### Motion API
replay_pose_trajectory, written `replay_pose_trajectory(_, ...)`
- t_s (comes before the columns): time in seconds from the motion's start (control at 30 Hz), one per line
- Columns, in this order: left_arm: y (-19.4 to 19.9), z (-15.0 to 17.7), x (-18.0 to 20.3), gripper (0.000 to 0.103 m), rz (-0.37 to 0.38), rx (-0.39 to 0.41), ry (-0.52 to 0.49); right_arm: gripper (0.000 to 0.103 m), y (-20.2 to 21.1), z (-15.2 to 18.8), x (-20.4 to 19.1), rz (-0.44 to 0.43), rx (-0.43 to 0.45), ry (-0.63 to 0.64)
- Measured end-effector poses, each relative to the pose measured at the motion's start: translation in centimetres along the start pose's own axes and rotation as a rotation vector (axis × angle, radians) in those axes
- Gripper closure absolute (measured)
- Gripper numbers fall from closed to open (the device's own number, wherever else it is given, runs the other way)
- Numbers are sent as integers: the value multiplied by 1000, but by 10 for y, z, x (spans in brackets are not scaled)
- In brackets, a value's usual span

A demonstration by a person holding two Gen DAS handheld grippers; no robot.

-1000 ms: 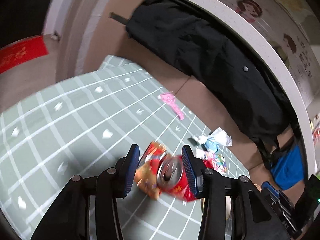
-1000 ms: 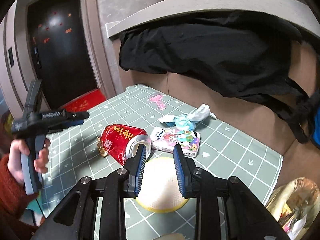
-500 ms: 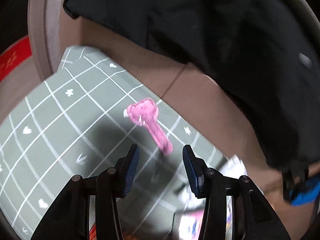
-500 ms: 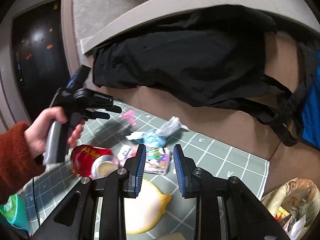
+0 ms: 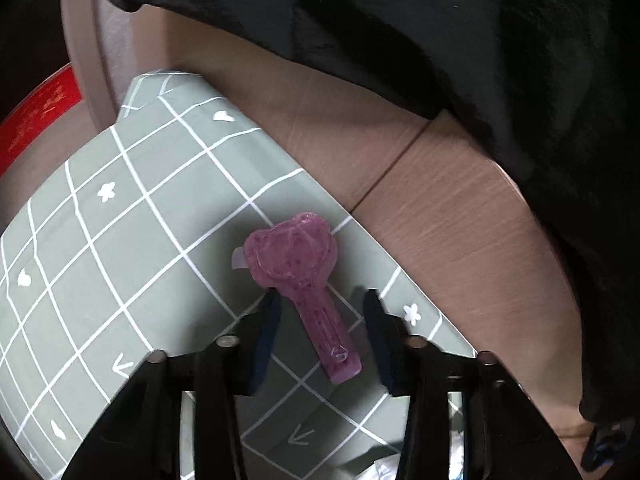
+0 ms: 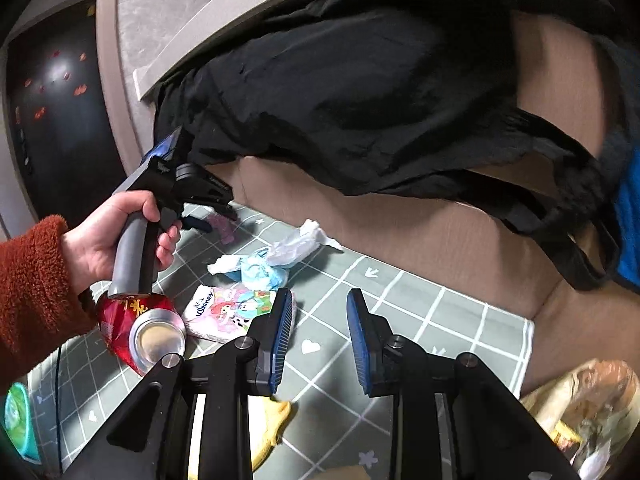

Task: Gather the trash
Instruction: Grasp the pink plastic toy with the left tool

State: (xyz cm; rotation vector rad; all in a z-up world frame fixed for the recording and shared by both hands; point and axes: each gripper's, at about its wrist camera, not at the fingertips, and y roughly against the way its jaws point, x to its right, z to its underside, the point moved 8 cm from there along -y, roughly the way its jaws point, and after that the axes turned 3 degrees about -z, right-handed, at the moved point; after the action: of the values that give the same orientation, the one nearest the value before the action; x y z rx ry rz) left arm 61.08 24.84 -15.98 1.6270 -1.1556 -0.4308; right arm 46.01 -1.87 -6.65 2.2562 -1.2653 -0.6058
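Observation:
A pink heart-topped plastic wrapper (image 5: 298,280) lies on the green grid tablecloth (image 5: 120,220) near its far edge. My left gripper (image 5: 320,300) is open with its fingers on either side of the wrapper's stem, not closed on it; it also shows in the right wrist view (image 6: 208,216). My right gripper (image 6: 316,304) is open and empty above the cloth. A crushed red can (image 6: 140,328), a Kleenex tissue pack (image 6: 228,312) and crumpled white and blue tissues (image 6: 276,256) lie left of and beyond it.
A black garment (image 6: 360,100) hangs over a brown panel (image 6: 440,240) behind the table. A yellow-rimmed object (image 6: 272,420) lies under my right gripper. A plastic bag with trash (image 6: 588,408) sits at the lower right. A red mat (image 5: 36,120) lies on the floor.
My left gripper moved from the red can to the far edge and came down around the pink wrapper. My right gripper shifted right, away from the can.

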Motion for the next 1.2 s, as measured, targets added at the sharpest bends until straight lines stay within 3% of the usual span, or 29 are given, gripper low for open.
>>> replay_pose_trajectory(0.03,2,2,-2,84,6,-6,-5,76,-4,-3,-2,-10,-10,8)
replay_pose_trajectory(0.17,16,10,-11,94,53,-13,-58,76,-28,-21,-11,-105,-50,6)
replay_pose_trajectory(0.33,66,37,-31,94,170,20,-99,76,-70,-34,-17,-165,-126,-45)
replay_pose_trajectory(0.43,102,54,-42,94,222,72,-148,76,-91,-35,-20,-144,-140,-54)
replay_pose_trajectory(0.57,138,74,-50,94,237,147,-201,76,-118,-31,-13,-46,-160,-49)
replay_pose_trajectory(0.7,165,89,-62,94,229,218,-272,76,-132,-16,-12,-93,-222,-126)
replay_pose_trajectory(0.77,177,96,-63,94,219,262,-300,80,-124,-13,-16,-155,-220,-160)
replay_pose_trajectory(0.8,186,101,-62,94,214,285,-319,92,-118,-12,-19,-166,-214,-152)
replay_pose_trajectory(0.83,194,105,-61,94,215,301,-337,93,-110,-12,-22,-170,-206,-129)
replay_pose_trajectory(1.2,253,160,-44,94,315,363,-378,96,5,-5,-45,-209,-94,-9)
